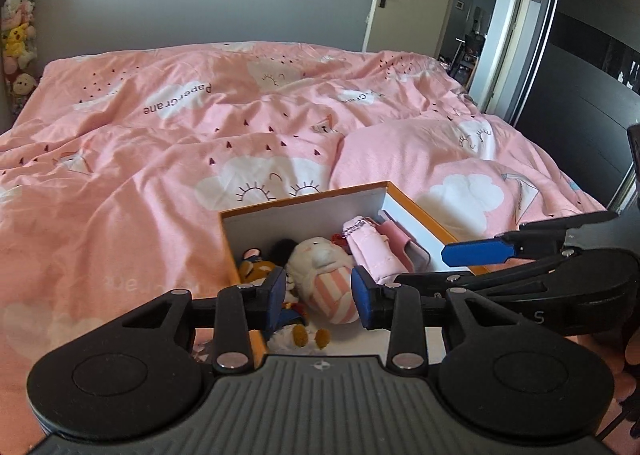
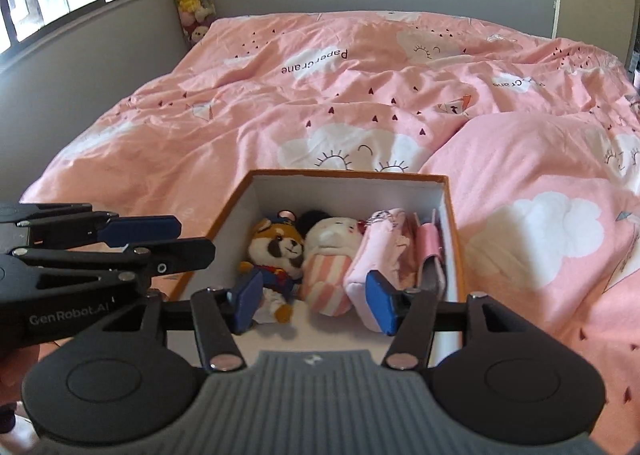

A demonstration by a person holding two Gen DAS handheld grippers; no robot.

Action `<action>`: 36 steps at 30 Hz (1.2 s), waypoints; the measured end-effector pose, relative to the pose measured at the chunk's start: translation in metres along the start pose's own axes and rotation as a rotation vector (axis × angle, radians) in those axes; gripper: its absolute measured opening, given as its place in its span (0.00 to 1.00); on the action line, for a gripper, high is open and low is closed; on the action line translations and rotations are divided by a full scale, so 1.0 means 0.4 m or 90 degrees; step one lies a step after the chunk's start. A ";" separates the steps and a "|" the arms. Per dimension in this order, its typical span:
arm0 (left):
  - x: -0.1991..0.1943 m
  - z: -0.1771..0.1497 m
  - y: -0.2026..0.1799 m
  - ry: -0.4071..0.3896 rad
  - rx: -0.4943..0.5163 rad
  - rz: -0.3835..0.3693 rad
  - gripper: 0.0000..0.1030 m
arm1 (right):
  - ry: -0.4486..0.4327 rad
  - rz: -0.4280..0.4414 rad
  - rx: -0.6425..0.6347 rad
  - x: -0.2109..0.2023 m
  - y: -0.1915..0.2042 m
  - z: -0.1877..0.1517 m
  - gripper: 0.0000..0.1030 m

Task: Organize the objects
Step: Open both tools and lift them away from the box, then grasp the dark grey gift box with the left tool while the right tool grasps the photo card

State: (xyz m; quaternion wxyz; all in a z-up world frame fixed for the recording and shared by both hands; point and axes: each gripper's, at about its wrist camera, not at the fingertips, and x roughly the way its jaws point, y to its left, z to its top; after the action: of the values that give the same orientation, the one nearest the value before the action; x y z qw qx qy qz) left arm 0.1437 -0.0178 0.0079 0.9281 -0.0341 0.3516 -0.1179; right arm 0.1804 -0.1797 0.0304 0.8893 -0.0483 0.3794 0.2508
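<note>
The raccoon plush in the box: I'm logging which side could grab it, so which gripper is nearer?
Left, narrowly. The left gripper hangs open over the raccoon plush end of the box. The right gripper, also open, sits over the striped plush beside it.

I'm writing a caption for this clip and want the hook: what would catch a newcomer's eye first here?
First, the wide pink bedspread with white clouds, filling both views. Next, the orange-edged box sitting on it near the cameras, holding a raccoon toy, a white plush in pink stripes and a pink pouch side by side. Both blue-tipped tools, left and right, hover open over the box, holding nothing.
</note>
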 end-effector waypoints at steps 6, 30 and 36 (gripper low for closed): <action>-0.086 -0.026 0.084 0.006 -0.042 0.027 0.40 | -0.043 0.033 0.012 -0.016 0.104 -0.028 0.66; -0.147 -0.196 0.306 0.142 -0.103 0.055 0.41 | 0.064 0.055 -0.149 0.122 0.390 -0.100 0.24; -0.114 -0.207 0.278 0.147 -0.062 0.017 0.52 | 0.073 0.036 -0.146 0.146 0.376 -0.094 0.20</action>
State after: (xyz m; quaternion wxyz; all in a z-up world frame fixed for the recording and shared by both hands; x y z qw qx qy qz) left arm 0.0776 0.1028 -0.0412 0.8800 -0.0606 0.4622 -0.0913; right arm 0.1177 -0.0354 -0.0213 0.8474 -0.1529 0.3994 0.3145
